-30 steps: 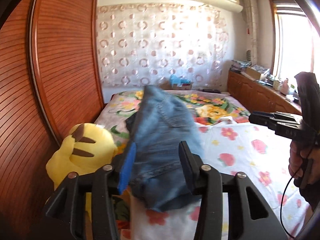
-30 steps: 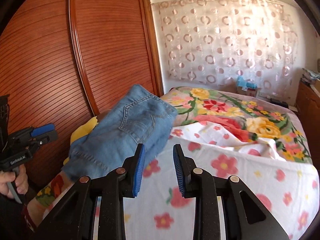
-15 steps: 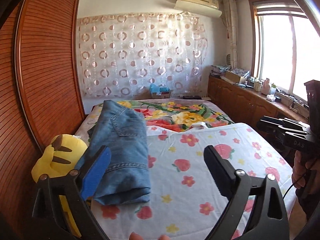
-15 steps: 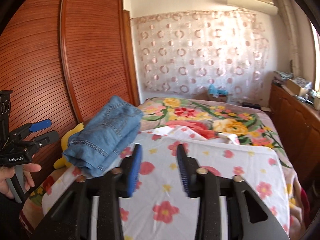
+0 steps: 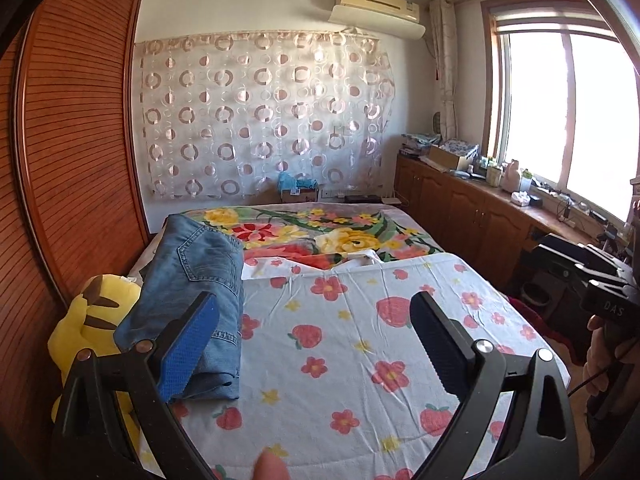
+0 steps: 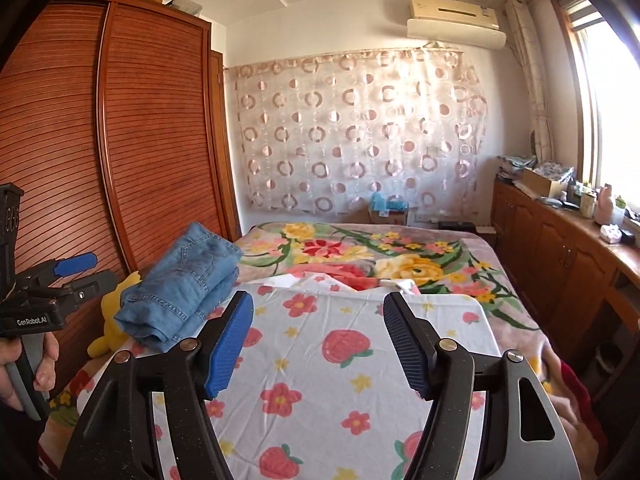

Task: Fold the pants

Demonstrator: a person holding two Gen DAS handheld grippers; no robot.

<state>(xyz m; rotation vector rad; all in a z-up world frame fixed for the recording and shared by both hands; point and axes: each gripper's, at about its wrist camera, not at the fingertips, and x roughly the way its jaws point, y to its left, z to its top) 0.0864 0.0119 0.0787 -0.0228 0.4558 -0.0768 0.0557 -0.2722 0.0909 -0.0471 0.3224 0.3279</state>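
Left wrist view: folded jeans [image 5: 192,300] overhang the bed [image 5: 360,360] edge and may slide off; left gripper [image 5: 314,344] wide, right gripper [image 6: 318,340] opening, both empty.

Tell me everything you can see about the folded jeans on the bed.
The jeans are light blue denim, folded into a thick, compact bundle with a stitched back pocket facing up and hems stacked at the near end. They lie flat at the left edge of the bed, partly on the strawberry-print sheet, right beside a yellow plush toy. Neither pair of tongs touches them.
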